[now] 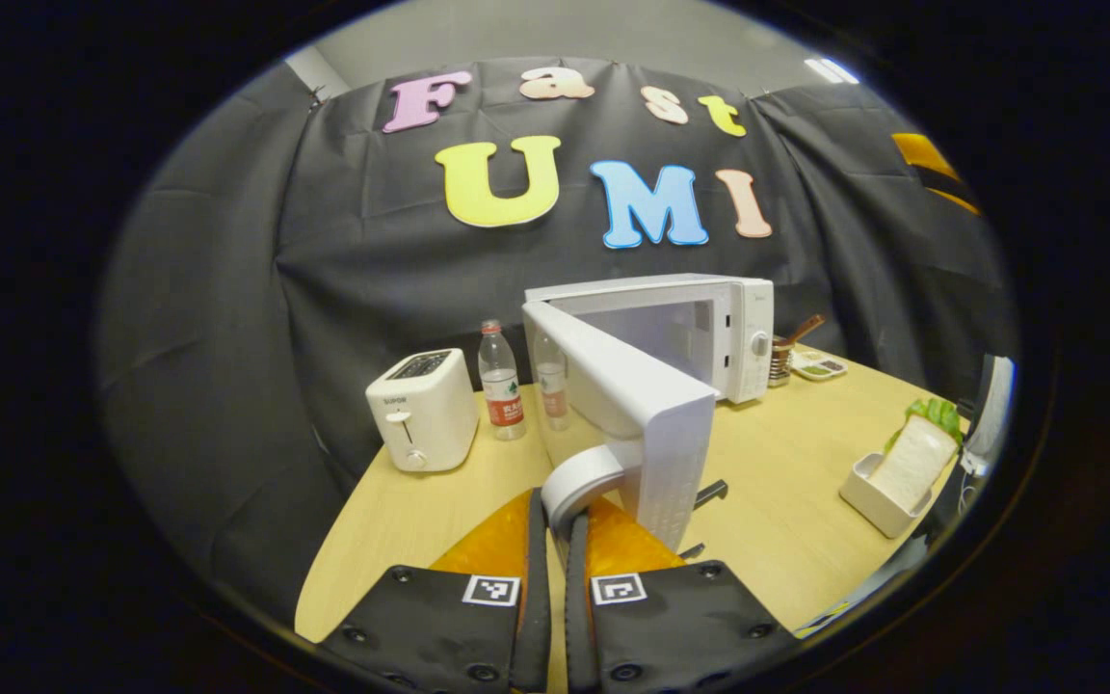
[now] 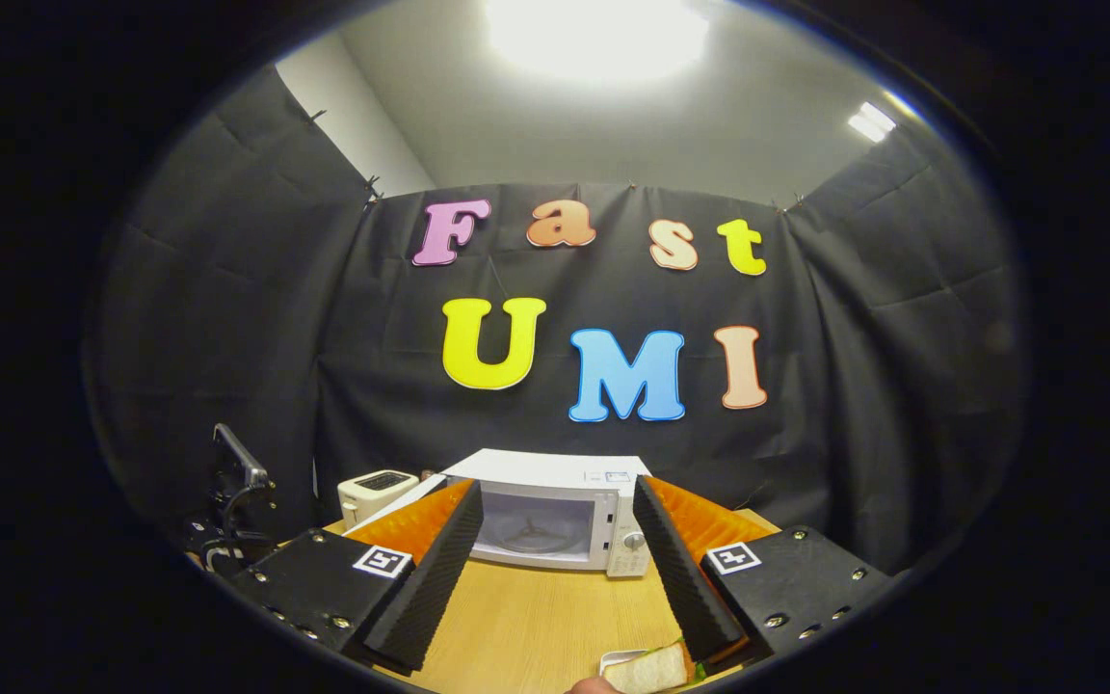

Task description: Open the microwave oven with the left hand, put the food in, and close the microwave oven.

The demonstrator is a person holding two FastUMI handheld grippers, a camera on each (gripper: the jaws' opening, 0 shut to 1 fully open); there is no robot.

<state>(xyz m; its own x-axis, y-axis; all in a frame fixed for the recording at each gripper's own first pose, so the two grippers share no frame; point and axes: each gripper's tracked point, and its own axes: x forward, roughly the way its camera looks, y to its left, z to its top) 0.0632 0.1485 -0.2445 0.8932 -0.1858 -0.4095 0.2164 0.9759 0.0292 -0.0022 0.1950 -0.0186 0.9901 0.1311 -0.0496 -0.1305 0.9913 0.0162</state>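
L gripper (image 1: 558,540) jaws clamp door handle (image 1: 582,479); microwave (image 1: 700,333) open.

microwave oven (image 1: 709,333): white, upright at the desk's far side, cavity exposed
door (image 1: 632,405): swung wide open
food (image 1: 913,458): sandwich with lettuce, standing in a white tray, right of the oven

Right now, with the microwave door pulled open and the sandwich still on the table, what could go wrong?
1. The left gripper is closed on the door handle; pulling further might drag the microwave across the table.
2. The open door swings near the two bottles, so it could tip them.
3. The right gripper is open above the sandwich in its tray; a loose grasp may spill the lettuce.
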